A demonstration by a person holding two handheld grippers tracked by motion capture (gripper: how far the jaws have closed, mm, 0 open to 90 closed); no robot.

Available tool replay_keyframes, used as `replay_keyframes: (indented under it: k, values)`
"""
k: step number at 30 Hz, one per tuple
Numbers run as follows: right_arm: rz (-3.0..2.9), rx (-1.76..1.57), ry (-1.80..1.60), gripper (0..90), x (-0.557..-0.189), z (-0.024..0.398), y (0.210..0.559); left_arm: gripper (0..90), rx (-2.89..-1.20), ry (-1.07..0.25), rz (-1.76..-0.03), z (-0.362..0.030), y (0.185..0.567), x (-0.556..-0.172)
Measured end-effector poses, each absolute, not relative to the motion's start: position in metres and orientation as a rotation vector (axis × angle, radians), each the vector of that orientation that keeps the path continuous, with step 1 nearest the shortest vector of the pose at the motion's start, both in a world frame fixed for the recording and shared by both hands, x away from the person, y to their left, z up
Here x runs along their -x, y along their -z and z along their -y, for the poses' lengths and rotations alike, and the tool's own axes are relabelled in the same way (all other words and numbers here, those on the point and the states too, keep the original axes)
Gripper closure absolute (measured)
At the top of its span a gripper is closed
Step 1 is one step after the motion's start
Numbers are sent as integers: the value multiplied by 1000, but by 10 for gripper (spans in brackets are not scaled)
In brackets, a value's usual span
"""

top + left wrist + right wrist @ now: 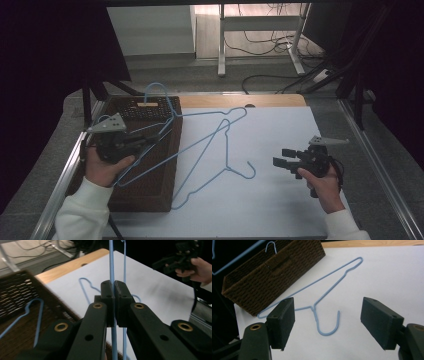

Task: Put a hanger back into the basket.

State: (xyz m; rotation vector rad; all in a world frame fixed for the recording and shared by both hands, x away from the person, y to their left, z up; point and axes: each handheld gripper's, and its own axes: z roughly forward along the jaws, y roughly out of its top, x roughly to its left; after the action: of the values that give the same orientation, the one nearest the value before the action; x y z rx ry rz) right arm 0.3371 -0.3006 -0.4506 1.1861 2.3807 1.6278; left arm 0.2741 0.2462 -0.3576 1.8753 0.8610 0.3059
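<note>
High view: a person works two hand-held grippers over a white sheet (280, 150) on the table, with a dark woven basket (150, 185) at the left.
Left gripper (131, 141): clenched on the wire of a blue hanger (155, 137), which it carries above the basket; the hook points toward the far end.
Right gripper (281, 157): released, nothing between its pads, poised above the sheet near the second hanger.
Second hanger (212, 145): flat on the sheet, one shoulder at the far edge, the other corner close against the basket wall, hook (246, 172) curling toward the right gripper.
Left gripper view: the pads (108, 298) pinch a single thin wire (111, 262) that runs straight up between them; another blue hanger (37, 315) lies in the basket below.
Right gripper view: the jaws stand wide on either side of the flat hanger's hook (329, 326).
Step in hand, as judged: lowering the carried hanger into the basket.
Doing it well: keep the frame level and lengthwise with the basket, so that no corner catches the rim, and unclench only once it rests inside.
Materials: thin, smooth, coated wire, springy and apt to swivel in a pinch; the basket is coarse, stiff weave; the sheet is matt and plain.
</note>
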Motion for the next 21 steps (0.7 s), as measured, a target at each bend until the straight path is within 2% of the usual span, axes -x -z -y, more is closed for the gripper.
replay_keyframes:
  k: [12,21]
  values:
    - [-2406,-1208,-1581,274,-338,298,457,872,-1781,-361,-1028,-312,377,-273]
    - [-2411,-1223,-1565,274,-338,298,459,872,-1729,-376,-1098,-337,386,-273]
